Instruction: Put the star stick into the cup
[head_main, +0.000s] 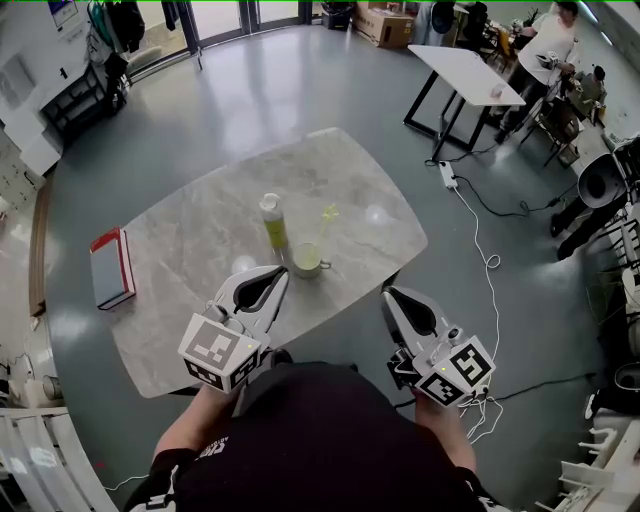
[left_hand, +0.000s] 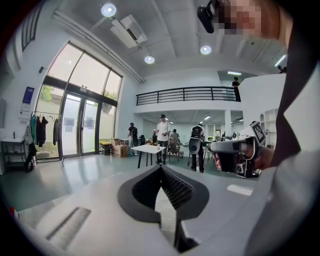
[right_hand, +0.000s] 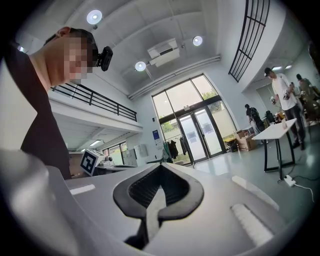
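Observation:
A pale green cup (head_main: 307, 261) stands near the front middle of the marble table (head_main: 190, 240). A thin yellow-green star stick (head_main: 327, 218) rises from the cup's far right rim and seems to stand in it. My left gripper (head_main: 284, 270) is held level just left of the cup, jaws shut and empty; its own view (left_hand: 160, 166) shows the tips meeting. My right gripper (head_main: 387, 292) hovers at the table's front right edge, shut with nothing in it (right_hand: 161, 165). Neither gripper view shows the cup or the stick.
A yellow-green bottle (head_main: 272, 222) stands just behind and left of the cup. A red book (head_main: 112, 268) lies at the table's left edge. A white table (head_main: 462, 72) and people stand far off across the grey floor. A cable (head_main: 480, 215) runs along the floor at right.

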